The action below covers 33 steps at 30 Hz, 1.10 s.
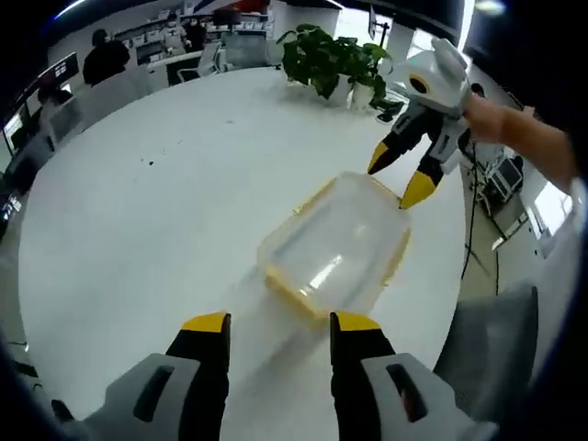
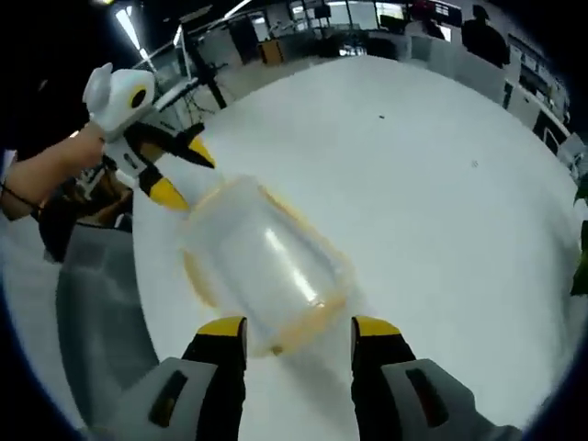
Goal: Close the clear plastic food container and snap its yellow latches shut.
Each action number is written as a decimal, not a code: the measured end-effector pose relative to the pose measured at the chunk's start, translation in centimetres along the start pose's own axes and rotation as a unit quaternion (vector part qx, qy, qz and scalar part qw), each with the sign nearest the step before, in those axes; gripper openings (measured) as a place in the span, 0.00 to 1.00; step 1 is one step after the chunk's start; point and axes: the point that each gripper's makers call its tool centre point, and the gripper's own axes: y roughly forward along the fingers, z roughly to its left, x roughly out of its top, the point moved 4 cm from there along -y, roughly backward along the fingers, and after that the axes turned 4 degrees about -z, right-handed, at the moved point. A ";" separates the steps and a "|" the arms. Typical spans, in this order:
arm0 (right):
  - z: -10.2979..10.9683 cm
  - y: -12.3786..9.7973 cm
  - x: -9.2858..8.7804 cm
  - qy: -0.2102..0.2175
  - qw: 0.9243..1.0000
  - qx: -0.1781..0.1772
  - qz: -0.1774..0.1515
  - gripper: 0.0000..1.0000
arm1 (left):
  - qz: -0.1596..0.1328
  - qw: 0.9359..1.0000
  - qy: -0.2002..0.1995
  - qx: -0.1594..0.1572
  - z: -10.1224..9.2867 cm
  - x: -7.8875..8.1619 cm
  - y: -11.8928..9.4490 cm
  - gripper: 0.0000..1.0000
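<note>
The clear plastic food container (image 1: 335, 243) with its yellow rim and latches lies on the round white table (image 1: 138, 211), lid side up as far as the blur lets me judge. My left gripper (image 1: 280, 323) is open just short of the container's near end. The right gripper (image 1: 398, 175), held by a hand, hangs open over the far end, one yellow tip close to the rim. In the right gripper view the container (image 2: 266, 262) sits just ahead of my open right gripper (image 2: 299, 328), and the left gripper (image 2: 184, 173) stands open at the opposite end.
A potted plant (image 1: 335, 60) stands at the table's far side. A grey chair (image 1: 487, 349) is beside the table edge near the container, and it appears as a grey chair (image 2: 96, 312) in the right gripper view. Desks, monitors and seated people fill the background.
</note>
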 end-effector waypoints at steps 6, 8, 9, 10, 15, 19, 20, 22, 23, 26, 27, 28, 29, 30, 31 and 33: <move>0.1 0.3 0.0 0.023 1.000 -0.013 -0.006 0.44 | -0.011 0.997 -0.073 0.017 -0.2 0.0 0.1 0.43; 0.0 0.3 -0.1 0.033 0.999 -0.021 -0.006 0.44 | -0.014 0.996 -0.089 0.021 -0.4 0.0 0.2 0.43; 0.0 0.4 -0.1 0.034 0.999 -0.021 -0.006 0.44 | -0.015 0.995 -0.102 0.017 -0.6 0.0 0.3 0.43; 0.1 0.5 -0.1 0.040 0.999 -0.022 -0.006 0.44 | -0.012 0.994 -0.107 0.019 -0.5 -0.1 0.4 0.43; 0.1 0.8 -0.3 0.080 0.996 -0.032 -0.011 0.45 | -0.012 0.990 -0.138 0.025 -0.7 -0.3 0.7 0.43; 0.0 1.2 -0.2 0.120 0.992 -0.029 -0.027 0.49 | -0.015 0.984 -0.177 0.025 -0.8 -0.4 0.9 0.42; 0.0 1.3 -0.3 0.128 0.991 -0.028 -0.026 0.48 | -0.016 0.983 -0.180 0.023 -0.9 -0.4 1.0 0.42; 0.1 1.5 -0.3 0.144 0.989 -0.021 -0.030 0.48 | -0.018 0.981 -0.192 0.017 -1.2 -0.4 1.3 0.42; 0.1 1.6 -0.3 0.153 0.988 -0.020 -0.032 0.47 | -0.020 0.981 -0.193 0.015 -1.4 -0.3 1.4 0.42; 0.2 1.6 -0.2 0.162 0.986 -0.015 -0.038 0.45 | -0.017 0.980 -0.197 0.012 -1.7 -0.3 1.8 0.41; 0.2 1.6 -0.2 0.164 0.985 -0.014 -0.040 0.44 | -0.018 0.979 -0.201 0.011 -1.8 -0.2 1.9 0.40; 0.1 1.6 -0.2 0.167 0.985 -0.015 -0.039 0.44 | -0.019 0.980 -0.199 0.012 -1.9 -0.1 1.9 0.40; 0.1 1.7 -0.2 0.171 0.984 -0.015 -0.040 0.44 | -0.020 0.980 -0.197 0.012 -1.9 -0.1 1.9 0.39; 0.1 1.7 -0.2 0.173 0.984 -0.015 -0.041 0.44 | -0.021 0.981 -0.193 0.012 -2.0 0.0 2.0 0.39; 0.1 1.7 -0.2 0.175 0.984 -0.015 -0.041 0.44 | -0.022 0.981 -0.193 0.009 -2.0 0.1 2.1 0.37; 0.1 1.7 -0.2 0.179 0.983 -0.015 -0.042 0.44 | -0.027 0.980 -0.198 -0.001 -2.3 0.3 2.2 0.32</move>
